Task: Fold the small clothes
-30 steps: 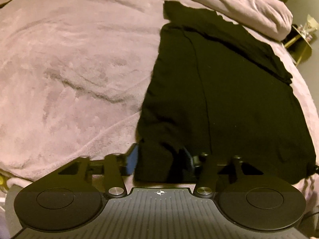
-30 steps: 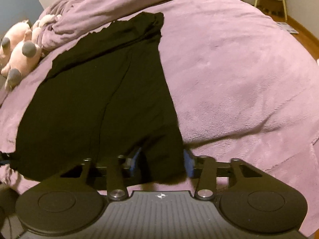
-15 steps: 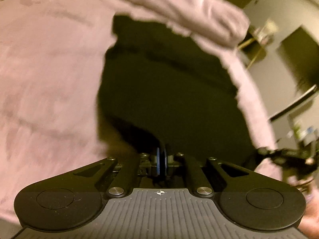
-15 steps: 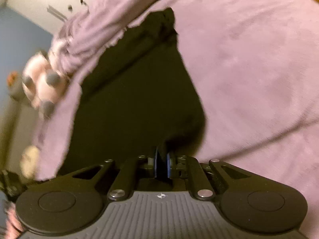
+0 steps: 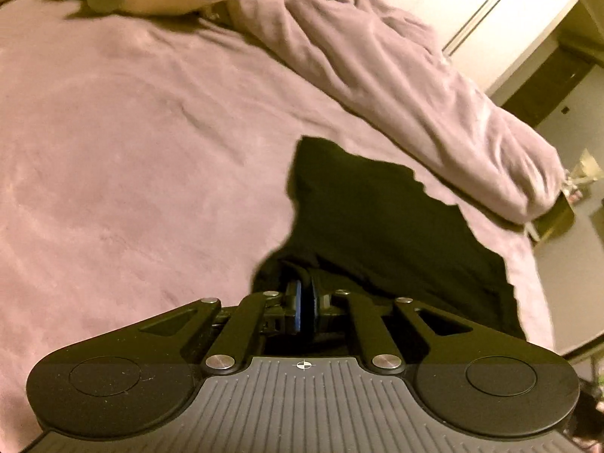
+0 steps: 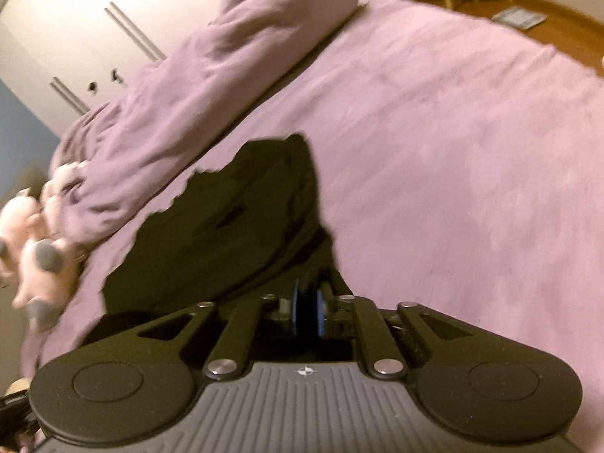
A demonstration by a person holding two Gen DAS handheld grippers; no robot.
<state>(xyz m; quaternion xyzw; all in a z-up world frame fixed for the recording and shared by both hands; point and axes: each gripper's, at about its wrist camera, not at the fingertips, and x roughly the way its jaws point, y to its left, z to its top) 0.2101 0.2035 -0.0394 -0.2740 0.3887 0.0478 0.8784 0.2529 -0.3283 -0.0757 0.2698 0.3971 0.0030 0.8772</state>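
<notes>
Black soft knit garment lies on the mauve plush bed cover, its near hem pinched in both grippers. The left gripper has its blue pads pressed together on one corner; the right gripper nips the other. Only the right view shows the wooden floor; the left shows a dark doorway. A rolled mauve duvet and pink plush toy lie beyond. The garment's long axis runs away from the grippers toward the duvet.
</notes>
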